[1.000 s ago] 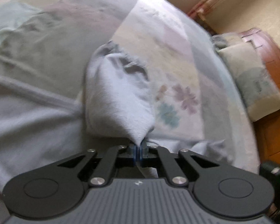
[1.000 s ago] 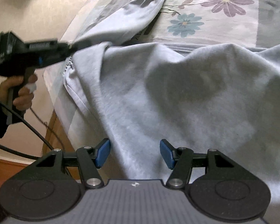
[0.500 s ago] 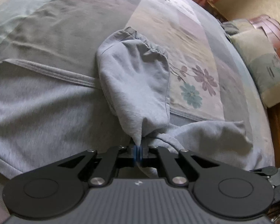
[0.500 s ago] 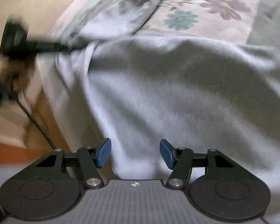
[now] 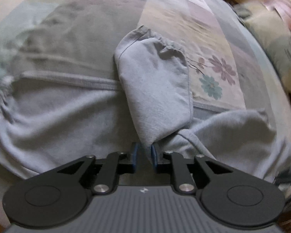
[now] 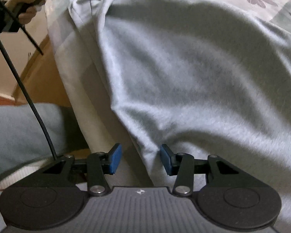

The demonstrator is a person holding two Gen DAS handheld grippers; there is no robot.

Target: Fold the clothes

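So the grey sweatshirt (image 5: pixel 58 116) is spread out on the bed (image 5: pixel 184 19), right at the mattress edge, with one sleeve (image 5: pixel 157 89) laid over the body so the cuff points up the flowery bedspread.

The left gripper (image 5: pixel 144 153) has just been opening its jaws; the sleeve's tip sits in the gap but the pads look clear of it, so I'd call that let go. The right gripper (image 6: pixel 140 158) has been closing its jaws around a fold at the sweatshirt's edge, though there's a visible gap on both sides, so no grip yet.

Handling-wise, this looks like thick fleecy cotton: soft, floppy, light, not slippery. It'll sag and bunch wherever it isn't supported. I'd pinch at seams, the hem band or a cuff, where it's double thick, and keep it low over the bed.
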